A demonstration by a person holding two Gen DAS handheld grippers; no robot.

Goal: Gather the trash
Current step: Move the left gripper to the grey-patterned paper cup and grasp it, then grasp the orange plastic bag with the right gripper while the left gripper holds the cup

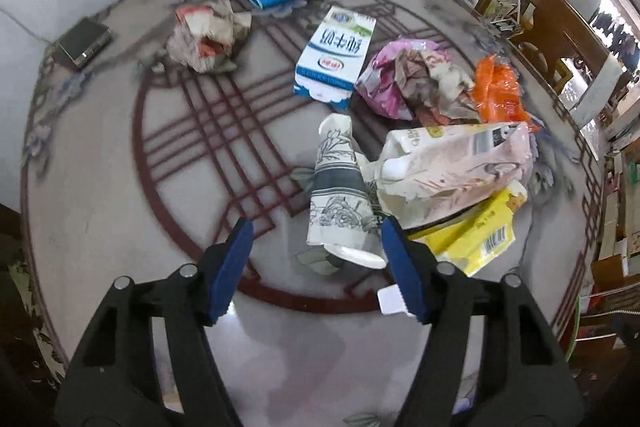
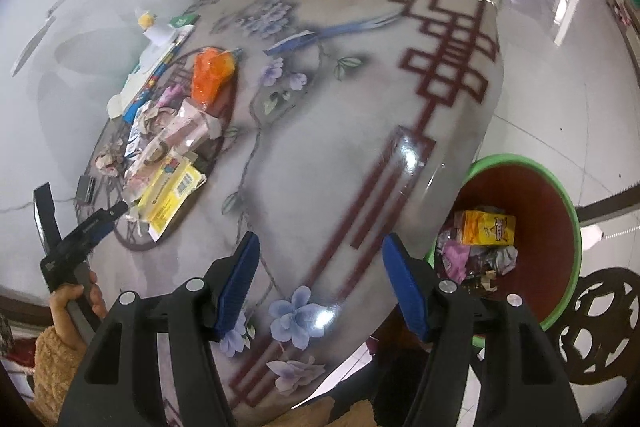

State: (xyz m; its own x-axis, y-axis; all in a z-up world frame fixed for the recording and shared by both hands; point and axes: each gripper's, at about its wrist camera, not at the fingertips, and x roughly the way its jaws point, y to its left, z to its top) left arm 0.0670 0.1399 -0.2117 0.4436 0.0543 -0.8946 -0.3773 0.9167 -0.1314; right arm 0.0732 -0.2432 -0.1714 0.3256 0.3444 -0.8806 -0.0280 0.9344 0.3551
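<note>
Two hand-held grippers work a littered surface [image 1: 120, 155]: left hand-held gripper [image 1: 316, 259], jaws apart, straddles a crumpled floral paper cup [image 1: 340, 195]; right hand-held gripper [image 2: 320, 275] gapes empty near the green-rimmed bin [image 2: 560, 195]; clamp the cup mid-body

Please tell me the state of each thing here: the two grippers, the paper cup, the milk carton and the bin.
Left gripper: open, around the cup's end.
Right gripper: open, empty.
Paper cup: lying on its side, crushed.
Milk carton: lying flat.
Bin: partly filled with trash.
</note>
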